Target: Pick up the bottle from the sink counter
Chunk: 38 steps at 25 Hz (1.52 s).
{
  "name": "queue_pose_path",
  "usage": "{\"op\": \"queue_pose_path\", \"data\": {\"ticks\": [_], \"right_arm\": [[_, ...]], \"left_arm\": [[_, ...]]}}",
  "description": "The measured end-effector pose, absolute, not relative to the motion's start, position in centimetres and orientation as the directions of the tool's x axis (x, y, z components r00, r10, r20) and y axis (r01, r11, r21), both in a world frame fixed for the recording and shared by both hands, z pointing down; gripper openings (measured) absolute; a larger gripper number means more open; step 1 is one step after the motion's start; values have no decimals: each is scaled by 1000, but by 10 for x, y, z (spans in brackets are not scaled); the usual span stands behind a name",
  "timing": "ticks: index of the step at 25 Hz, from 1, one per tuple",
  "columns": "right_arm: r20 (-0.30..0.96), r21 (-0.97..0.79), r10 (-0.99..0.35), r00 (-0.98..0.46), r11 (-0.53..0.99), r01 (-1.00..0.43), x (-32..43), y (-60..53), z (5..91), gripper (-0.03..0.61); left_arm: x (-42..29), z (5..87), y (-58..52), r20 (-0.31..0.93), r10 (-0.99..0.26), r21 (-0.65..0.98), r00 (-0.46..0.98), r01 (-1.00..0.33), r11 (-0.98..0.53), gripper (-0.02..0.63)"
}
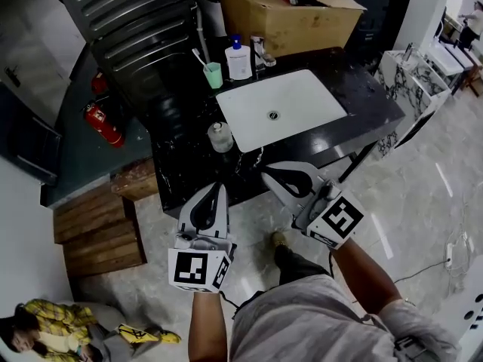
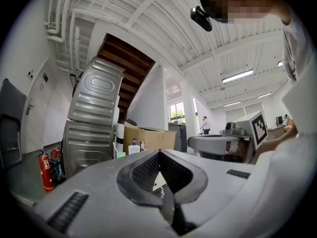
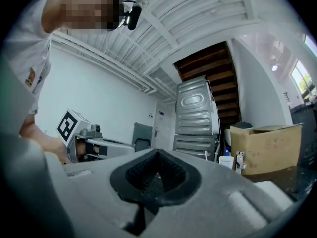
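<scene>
A white bottle (image 1: 238, 60) with a blue cap stands at the back of the black sink counter (image 1: 362, 89), left of the faucet (image 1: 262, 51). It also shows small in the left gripper view as the white bottle (image 2: 133, 148), and in the right gripper view as the white bottle (image 3: 227, 160). A small clear round bottle (image 1: 220, 136) stands near the counter's front, left of the white basin (image 1: 302, 100). My left gripper (image 1: 219, 185) (image 2: 159, 151) and right gripper (image 1: 266, 173) (image 3: 157, 150) hover just off the counter's front edge, both shut and holding nothing.
A green cup (image 1: 213, 75) with a toothbrush stands beside the white bottle. A cardboard box (image 1: 287, 10) sits behind the counter. Left of it are fire extinguishers (image 1: 104, 124) and wooden steps (image 1: 98, 228). A person in yellow (image 1: 45, 326) sits on the floor at the lower left.
</scene>
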State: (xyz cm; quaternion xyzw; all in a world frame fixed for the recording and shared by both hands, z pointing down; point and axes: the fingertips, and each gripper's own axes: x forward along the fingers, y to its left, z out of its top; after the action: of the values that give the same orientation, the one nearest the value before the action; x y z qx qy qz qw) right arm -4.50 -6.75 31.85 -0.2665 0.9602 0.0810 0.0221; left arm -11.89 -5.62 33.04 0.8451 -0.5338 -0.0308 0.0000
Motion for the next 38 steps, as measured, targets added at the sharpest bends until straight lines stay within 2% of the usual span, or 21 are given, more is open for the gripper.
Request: {"op": "queue_pose_path", "data": {"ticks": [11, 16, 20, 29, 38], "right_arm": [[-74, 111, -447, -891, 885, -453, -43, -181, 329, 2], [-61, 109, -411, -910, 903, -416, -40, -214, 334, 2], [-46, 102, -383, -922, 917, -386, -37, -232, 338, 2], [-32, 78, -359, -933, 930, -360, -40, -251, 341, 2], [-8, 70, -402, -915, 913, -402, -41, -269, 347, 2]], "left_arm": [[-120, 348, -168, 3, -934, 28, 357, -934, -357, 6], [-120, 354, -206, 11, -948, 20, 318, -948, -318, 32], [-122, 362, -229, 28, -955, 15, 295, -956, -294, 97], [-123, 391, -265, 132, -933, 15, 334, -942, -335, 342], [-128, 442, -292, 273, -891, 22, 364, -928, -372, 393]]}}
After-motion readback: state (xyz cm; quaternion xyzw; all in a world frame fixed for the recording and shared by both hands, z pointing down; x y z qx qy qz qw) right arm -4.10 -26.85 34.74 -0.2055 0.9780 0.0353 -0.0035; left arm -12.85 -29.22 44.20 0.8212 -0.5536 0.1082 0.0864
